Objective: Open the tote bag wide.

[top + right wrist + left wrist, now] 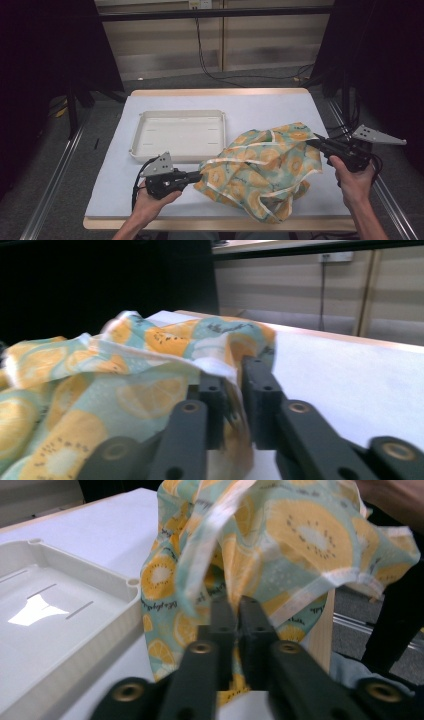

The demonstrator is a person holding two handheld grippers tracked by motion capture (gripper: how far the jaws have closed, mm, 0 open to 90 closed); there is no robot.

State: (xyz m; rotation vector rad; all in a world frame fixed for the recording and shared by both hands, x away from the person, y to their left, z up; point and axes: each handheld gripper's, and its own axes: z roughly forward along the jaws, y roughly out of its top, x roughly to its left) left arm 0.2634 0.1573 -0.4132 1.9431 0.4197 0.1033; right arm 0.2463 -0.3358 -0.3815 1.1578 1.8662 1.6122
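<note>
A fruit-print cloth (262, 167) lies bunched on the desk's (280, 107) front right part, just right of a white tray (182, 135). The left gripper (196, 175) pinches its left edge, fingers (222, 630) nearly closed on the fabric. The right gripper (316, 141) clamps its right edge likewise.

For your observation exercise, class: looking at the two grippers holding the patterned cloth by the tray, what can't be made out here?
- High view: the left gripper and right gripper tips vanish into the cloth.
- High view: the table beneath the cloth is covered by it.
- Left gripper view: the tray is cut off at the left edge.
- Right gripper view: the cloth's near folds are blurred.
</note>
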